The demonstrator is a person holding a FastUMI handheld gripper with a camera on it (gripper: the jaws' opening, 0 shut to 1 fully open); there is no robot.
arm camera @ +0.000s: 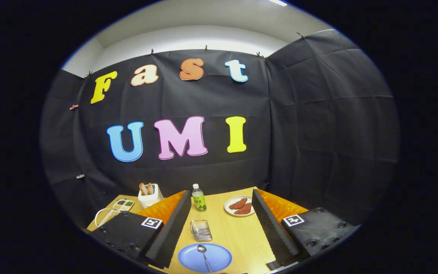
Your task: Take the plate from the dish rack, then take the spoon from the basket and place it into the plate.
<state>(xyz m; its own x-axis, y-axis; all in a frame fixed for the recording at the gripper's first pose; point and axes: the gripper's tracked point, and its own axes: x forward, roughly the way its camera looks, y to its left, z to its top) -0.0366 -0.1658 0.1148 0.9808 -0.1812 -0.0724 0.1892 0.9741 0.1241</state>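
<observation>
A spoon (204, 257) lies in a blue plate (188, 258) at the near edge of the wooden worktop (238, 232), between the spread, empty fingers of the gripper (221, 228). Just beyond the plate sits a wire basket (201, 230); farther back stand a bottle (199, 198), a toaster (150, 196) and a plate of food (240, 206).

The tool (219, 232) is spread wide, its two fingers (173, 224) holding nothing. Between them on the wooden table (242, 236) lies a blue plate (188, 260) with the spoon (203, 255) resting in it. Just beyond the plate stands a small wire basket (201, 230). Farther off are a bottle (199, 198), a white dish of reddish food (240, 206) to the right, and a toaster (150, 195) to the left.
</observation>
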